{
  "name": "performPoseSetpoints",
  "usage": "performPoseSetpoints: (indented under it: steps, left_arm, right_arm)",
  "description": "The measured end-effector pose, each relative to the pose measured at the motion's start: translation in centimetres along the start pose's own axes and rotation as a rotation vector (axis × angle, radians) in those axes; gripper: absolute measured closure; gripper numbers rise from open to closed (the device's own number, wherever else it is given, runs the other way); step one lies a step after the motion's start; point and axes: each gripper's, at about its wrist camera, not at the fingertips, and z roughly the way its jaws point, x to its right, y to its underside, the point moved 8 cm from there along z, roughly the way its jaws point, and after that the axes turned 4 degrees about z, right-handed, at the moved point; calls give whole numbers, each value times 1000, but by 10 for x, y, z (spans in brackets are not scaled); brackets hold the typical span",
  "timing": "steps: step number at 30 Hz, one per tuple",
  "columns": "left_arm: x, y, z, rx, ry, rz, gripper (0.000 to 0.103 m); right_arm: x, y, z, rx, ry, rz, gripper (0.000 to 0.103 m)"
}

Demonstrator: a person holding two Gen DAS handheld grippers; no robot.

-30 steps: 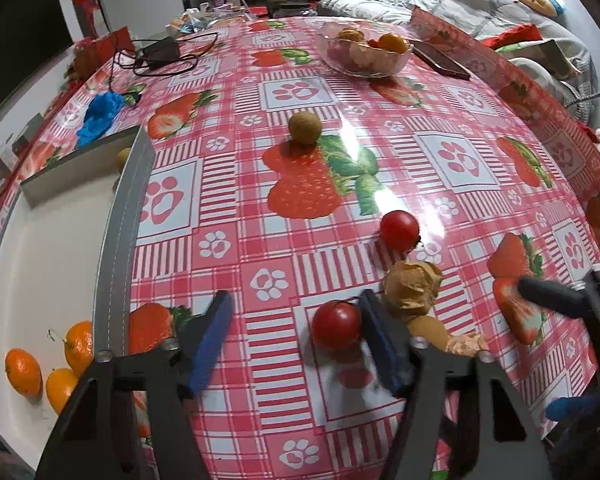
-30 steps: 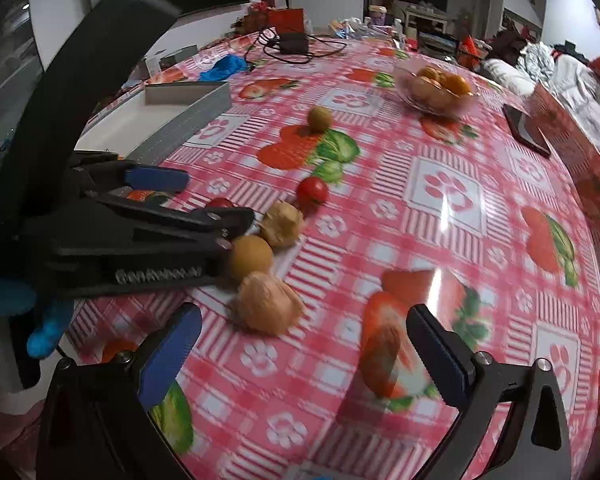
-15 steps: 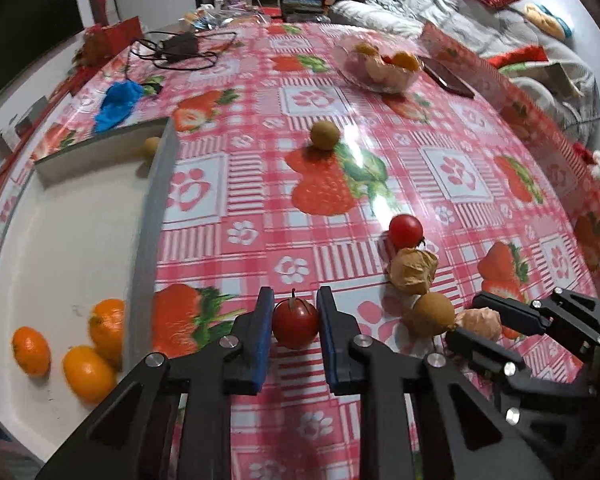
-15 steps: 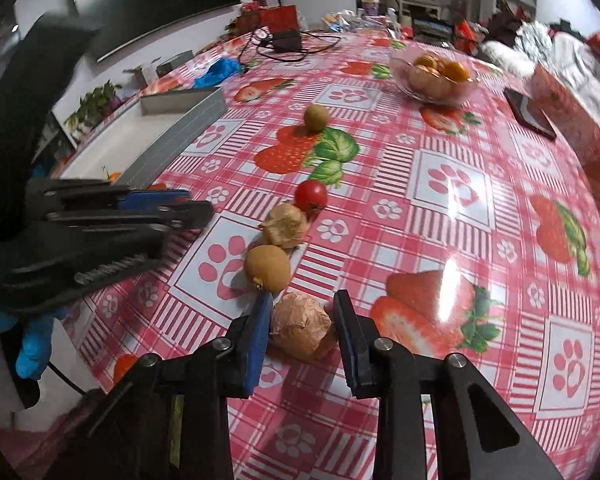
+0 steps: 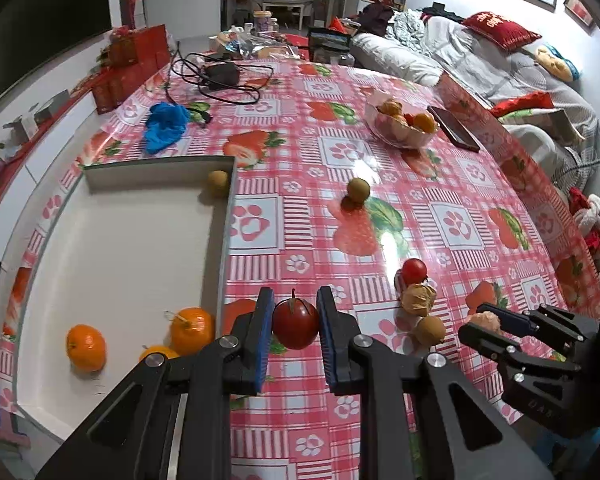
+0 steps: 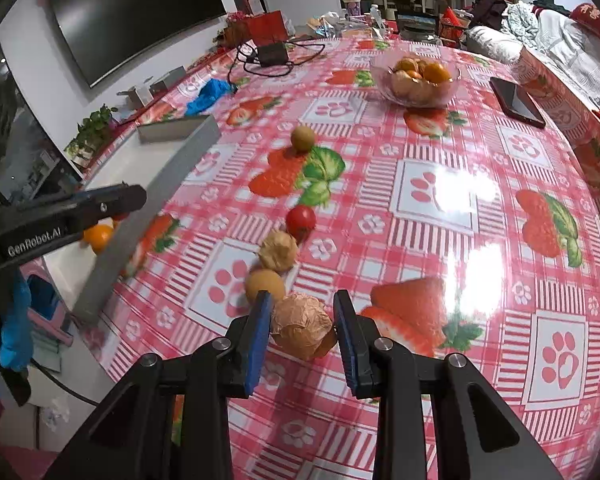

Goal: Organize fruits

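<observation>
My left gripper (image 5: 295,322) is shut on a small red apple (image 5: 295,325) and holds it above the tablecloth, just right of the white tray's grey wall (image 5: 219,248). My right gripper (image 6: 302,326) is shut on a tan husked fruit (image 6: 302,325), lifted slightly. In the tray lie three oranges (image 5: 191,330) and a small brown fruit (image 5: 218,183). On the cloth remain a red tomato (image 6: 301,219), a second husked fruit (image 6: 278,250), a brown round fruit (image 6: 265,285) and a greenish-brown fruit (image 6: 302,139).
A glass bowl of fruit (image 5: 404,124) stands at the back, a phone (image 5: 454,128) beside it. A blue cloth (image 5: 166,126) and a black charger with cables (image 5: 220,76) lie far left. The table edge runs along the right.
Both grippers went from open to shut: the left on the red apple, the right on the husked fruit. Both have lifted, and the left has shifted toward the tray.
</observation>
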Motion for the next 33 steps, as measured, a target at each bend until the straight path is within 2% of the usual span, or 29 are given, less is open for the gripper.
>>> performPoseSetpoints:
  steps: [9, 19, 26, 33]
  left_arm:
    - [-35, -2, -18, 27, -30, -55, 79]
    - [-83, 4, -25, 36, -75, -118, 79]
    - [-119, 18, -20, 11, -117, -175, 79]
    - [-147, 33, -13, -27, -175, -208, 79]
  right_arm:
    - [-31, -26, -3, 4, -36, -27, 69]
    - [-83, -50, 6, -4, -85, -85, 69]
    - [-125, -64, 21, -27, -121, -139, 69]
    - [-172, -74, 52, -83, -175, -172, 69]
